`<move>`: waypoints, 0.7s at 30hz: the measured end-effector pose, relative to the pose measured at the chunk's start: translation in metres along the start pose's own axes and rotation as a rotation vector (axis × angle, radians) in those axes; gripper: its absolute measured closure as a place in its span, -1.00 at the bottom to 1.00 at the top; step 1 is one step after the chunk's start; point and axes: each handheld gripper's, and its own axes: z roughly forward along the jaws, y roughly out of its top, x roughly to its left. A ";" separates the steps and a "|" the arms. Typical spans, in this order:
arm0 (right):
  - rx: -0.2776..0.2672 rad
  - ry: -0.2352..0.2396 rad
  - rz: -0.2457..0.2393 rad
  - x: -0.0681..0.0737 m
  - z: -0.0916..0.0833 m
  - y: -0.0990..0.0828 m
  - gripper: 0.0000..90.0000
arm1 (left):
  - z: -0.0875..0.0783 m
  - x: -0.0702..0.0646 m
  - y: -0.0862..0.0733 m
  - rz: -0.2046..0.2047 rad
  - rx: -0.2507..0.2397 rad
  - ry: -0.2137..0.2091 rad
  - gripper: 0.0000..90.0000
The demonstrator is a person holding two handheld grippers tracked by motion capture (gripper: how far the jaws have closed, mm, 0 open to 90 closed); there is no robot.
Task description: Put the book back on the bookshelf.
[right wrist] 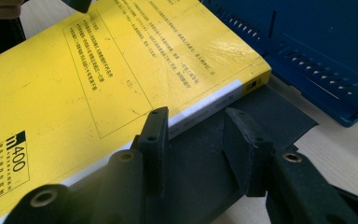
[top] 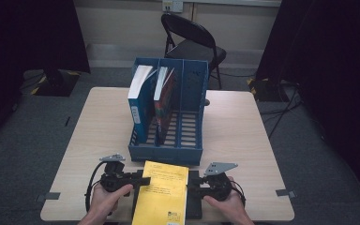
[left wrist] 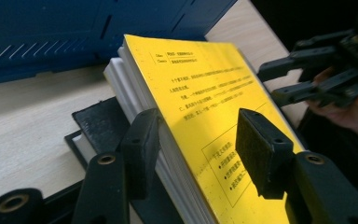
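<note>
- Yellow book (top: 163, 197) lies flat at the near edge of the table (top: 243, 140), on top of a black book (top: 193, 201), just in front of the blue file rack (top: 168, 136).
- Your left gripper (top: 138, 180) straddles the yellow book's left edge, one jaw under the pages, other above the cover w/ a gap, so not clamped.
- Right gripper (top: 193, 189) sits at the book's right side by the spine, jaws apart, nothing pinched btw them.
- Rack has 2 books (top: 152, 101) standing in its left slots.

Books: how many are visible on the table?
3. A blue book stands in the rack's left slot, a red book in the middle, a yellow book lies in front.
</note>
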 end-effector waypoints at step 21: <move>-0.002 0.005 0.002 -0.001 0.000 0.000 0.31 | 0.017 -0.004 -0.001 -0.008 0.077 -0.111 0.35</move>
